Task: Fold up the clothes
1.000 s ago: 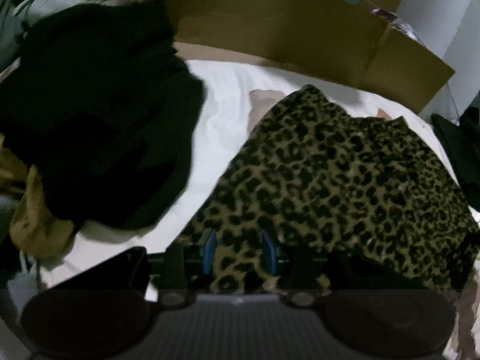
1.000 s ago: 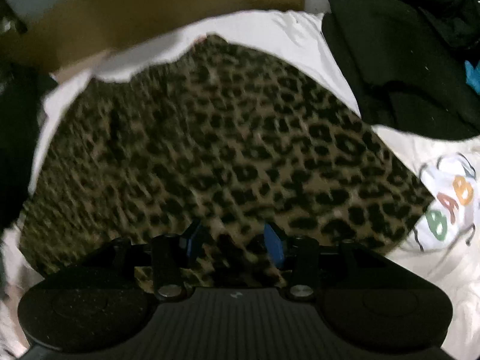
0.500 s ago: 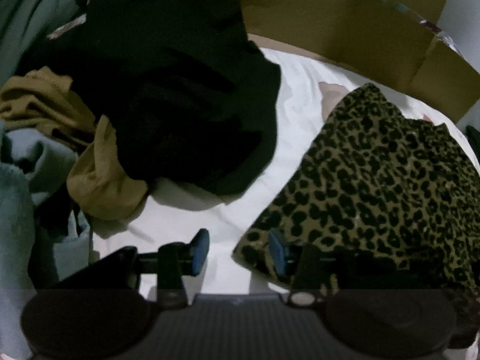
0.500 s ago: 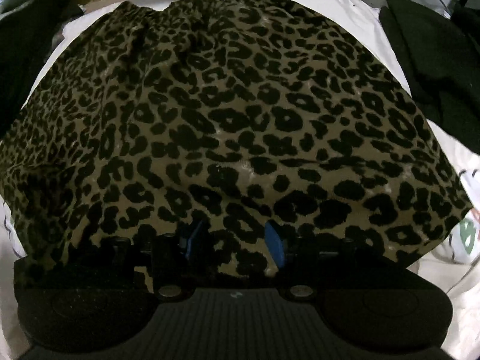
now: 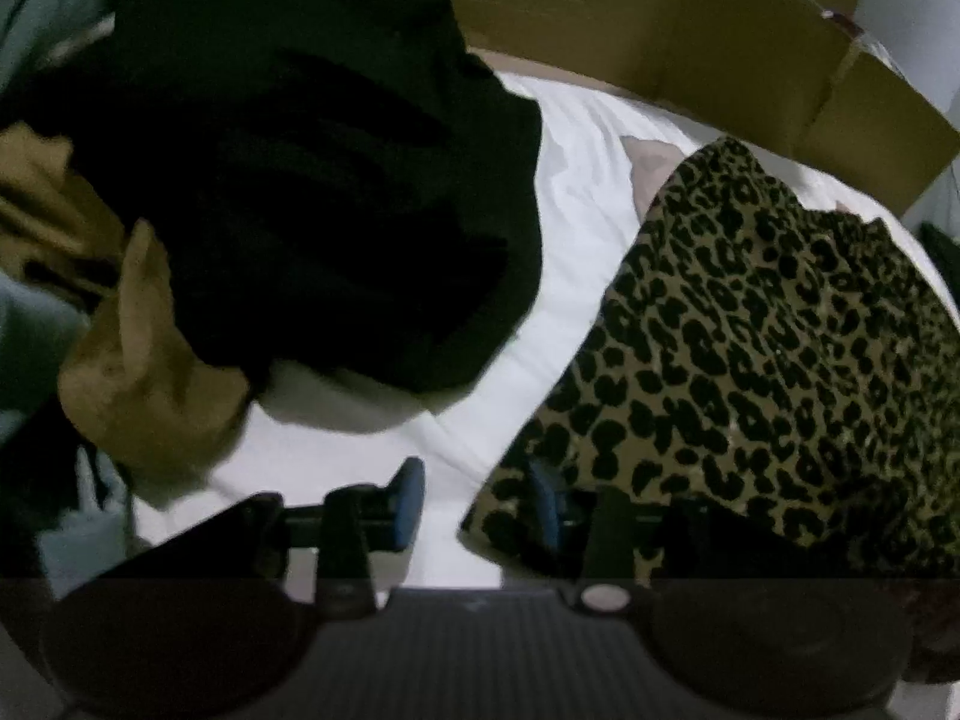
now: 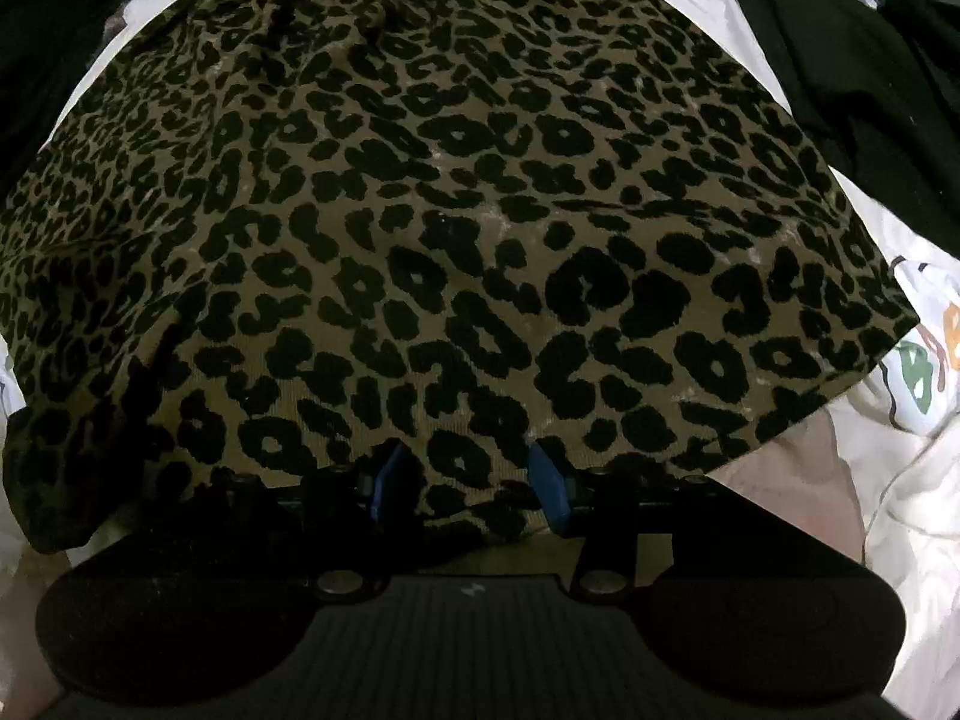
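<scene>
1. The leopard-print skirt [image 6: 456,228] lies spread on the white sheet [image 5: 576,228] and fills most of the right wrist view, its gathered waistband at 12 o'clock and its hem at 6 o'clock.
2. In the left wrist view the skirt [image 5: 768,348] lies from 2 to 5 o'clock, with its near corner by the tool.
3. The left gripper [image 5: 477,501] has its blue fingers [image 5: 408,498] spread apart. Bare sheet shows between them, and the skirt's corner lies over the right-hand finger.
4. The right gripper [image 6: 465,480] sits at the hem at 6 o'clock. Its fingers are apart, with skirt fabric lying between them and over them; whether they pinch it I cannot tell.
5. A heap of black clothes [image 5: 300,180] lies at 10 o'clock in the left wrist view, with a mustard garment [image 5: 138,384] at 8 o'clock just beside it.
6. A cardboard box [image 5: 690,42] stands along the sheet's far edge at 1 o'clock.
7. In the right wrist view, dark clothes [image 6: 852,90] lie at 2 o'clock and a white cloth with coloured letters [image 6: 924,360] at 3 o'clock.
</scene>
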Demonstrator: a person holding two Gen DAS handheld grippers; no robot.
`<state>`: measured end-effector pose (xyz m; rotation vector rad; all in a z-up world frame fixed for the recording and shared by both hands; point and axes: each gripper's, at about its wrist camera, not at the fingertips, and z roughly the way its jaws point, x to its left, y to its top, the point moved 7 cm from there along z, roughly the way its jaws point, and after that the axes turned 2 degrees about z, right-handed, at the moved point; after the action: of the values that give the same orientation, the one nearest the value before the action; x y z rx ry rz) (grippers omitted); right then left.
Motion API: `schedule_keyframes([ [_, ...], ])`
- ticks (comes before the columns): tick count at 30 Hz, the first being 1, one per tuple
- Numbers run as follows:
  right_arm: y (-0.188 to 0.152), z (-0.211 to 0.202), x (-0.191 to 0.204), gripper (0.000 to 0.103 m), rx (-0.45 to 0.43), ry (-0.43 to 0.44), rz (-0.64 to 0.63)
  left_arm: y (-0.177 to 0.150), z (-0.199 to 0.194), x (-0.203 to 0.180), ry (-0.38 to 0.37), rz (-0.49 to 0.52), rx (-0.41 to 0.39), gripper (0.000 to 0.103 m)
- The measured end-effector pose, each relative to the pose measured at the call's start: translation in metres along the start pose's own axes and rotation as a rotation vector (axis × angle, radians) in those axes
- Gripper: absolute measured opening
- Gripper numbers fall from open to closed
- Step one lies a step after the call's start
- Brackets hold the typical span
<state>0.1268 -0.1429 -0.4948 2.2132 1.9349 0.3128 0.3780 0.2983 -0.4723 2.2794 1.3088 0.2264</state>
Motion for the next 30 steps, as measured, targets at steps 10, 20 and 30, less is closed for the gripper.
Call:
schedule_keyframes([
  [10, -0.008, -0.002, -0.010, 0.052, -0.016, 0.013, 0.029, -0.010, 0.014, -0.001, -0.011, 0.030, 0.019, 0.040],
  [20, -0.002, -0.002, -0.007, 0.053, 0.004, -0.005, 0.013, -0.006, 0.002, -0.012, -0.030, 0.082, 0.054, 0.008],
  [30, -0.003, -0.013, 0.001, 0.052, 0.007, 0.042, -0.028, 0.005, -0.016, -0.009, -0.145, 0.001, 0.010, 0.011],
])
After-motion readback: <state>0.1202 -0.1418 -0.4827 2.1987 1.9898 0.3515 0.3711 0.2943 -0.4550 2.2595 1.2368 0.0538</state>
